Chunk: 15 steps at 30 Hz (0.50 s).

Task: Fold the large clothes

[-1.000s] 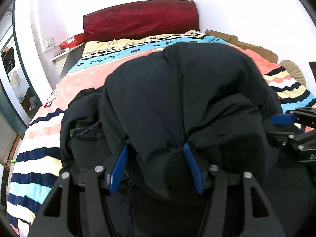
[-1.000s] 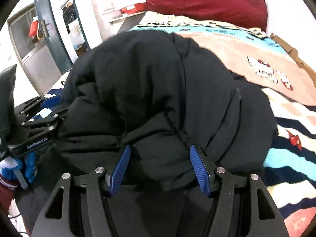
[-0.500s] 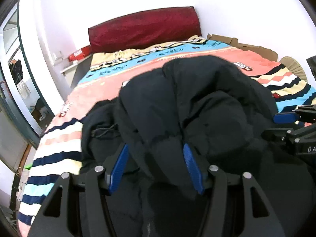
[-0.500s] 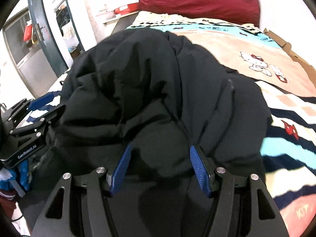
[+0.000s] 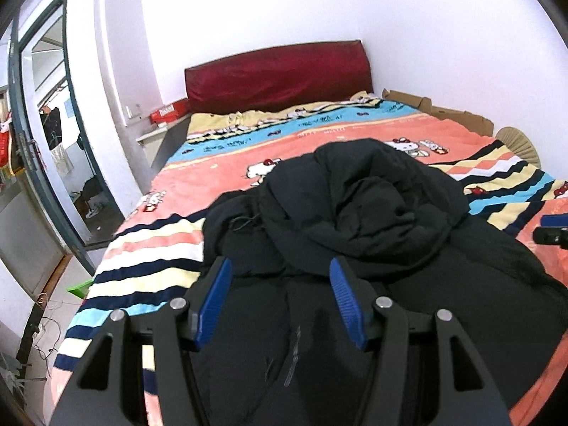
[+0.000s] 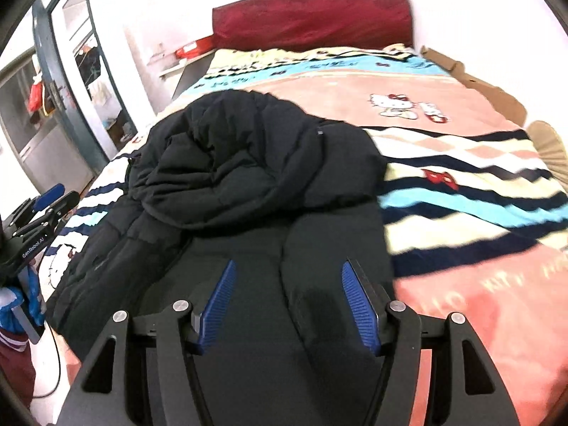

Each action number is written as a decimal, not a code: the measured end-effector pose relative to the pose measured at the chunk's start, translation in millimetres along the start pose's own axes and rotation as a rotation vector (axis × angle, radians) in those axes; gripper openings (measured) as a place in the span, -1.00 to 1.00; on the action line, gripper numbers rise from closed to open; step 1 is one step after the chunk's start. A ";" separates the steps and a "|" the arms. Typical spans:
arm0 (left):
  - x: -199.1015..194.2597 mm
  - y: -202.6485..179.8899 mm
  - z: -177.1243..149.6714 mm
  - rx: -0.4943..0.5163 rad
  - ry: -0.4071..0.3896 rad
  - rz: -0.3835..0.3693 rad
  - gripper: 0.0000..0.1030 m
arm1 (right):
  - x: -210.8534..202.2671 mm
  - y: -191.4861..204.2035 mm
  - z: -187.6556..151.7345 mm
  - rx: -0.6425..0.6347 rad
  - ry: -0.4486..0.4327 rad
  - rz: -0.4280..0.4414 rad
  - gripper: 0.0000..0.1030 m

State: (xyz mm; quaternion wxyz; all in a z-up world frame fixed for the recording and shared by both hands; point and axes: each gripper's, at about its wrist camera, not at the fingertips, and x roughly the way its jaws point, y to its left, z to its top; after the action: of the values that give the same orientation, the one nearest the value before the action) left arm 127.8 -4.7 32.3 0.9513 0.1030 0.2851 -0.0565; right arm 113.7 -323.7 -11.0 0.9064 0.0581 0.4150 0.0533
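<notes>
A large black padded jacket (image 5: 362, 206) lies on the bed, its upper part bunched in a heap over its flat lower part. It also shows in the right wrist view (image 6: 227, 163). My left gripper (image 5: 280, 277) is open and empty, hovering above the jacket's near flat part. My right gripper (image 6: 287, 277) is open and empty above the jacket's near edge. The right gripper's tip shows at the right edge of the left wrist view (image 5: 552, 229). The left gripper shows at the left of the right wrist view (image 6: 39, 209).
The bed has a striped cartoon-cat blanket (image 5: 319, 142) and a dark red headboard (image 5: 280, 74). Cardboard (image 5: 443, 112) lies along the bed's right side by the wall. A doorway (image 5: 53, 124) and a bedside shelf with a red box (image 5: 167, 112) stand on the left.
Both grippers let go of the jacket and pulled back and up. The lifted part dropped onto the bed in a bunched heap.
</notes>
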 end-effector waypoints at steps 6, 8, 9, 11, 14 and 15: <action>-42.1 7.4 -12.3 -0.010 -0.025 0.012 0.09 | -49.4 -10.3 -27.6 0.031 -0.049 -0.027 0.27; -51.7 6.9 -21.2 -0.005 -0.012 0.019 0.11 | -59.1 -11.7 -35.5 0.034 -0.055 -0.041 0.28; -53.9 7.0 -26.5 -0.003 0.006 0.023 0.17 | -62.5 -12.7 -40.2 0.035 -0.052 -0.048 0.28; -54.7 5.6 -41.8 0.002 0.058 0.030 0.21 | -66.0 -15.4 -51.7 0.040 -0.038 -0.057 0.29; -49.8 8.1 -68.0 -0.012 0.173 0.018 0.21 | -63.6 -23.0 -71.6 0.057 0.013 -0.069 0.42; -48.0 10.2 -74.1 -0.016 0.194 0.012 0.21 | -60.3 -27.3 -79.3 0.066 0.042 -0.084 0.44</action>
State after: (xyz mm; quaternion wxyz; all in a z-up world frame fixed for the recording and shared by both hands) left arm 50.3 24.5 0.2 0.9203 0.1021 0.3756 -0.0385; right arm 15.8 -354.5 -21.5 0.8964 0.0694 0.4377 0.0027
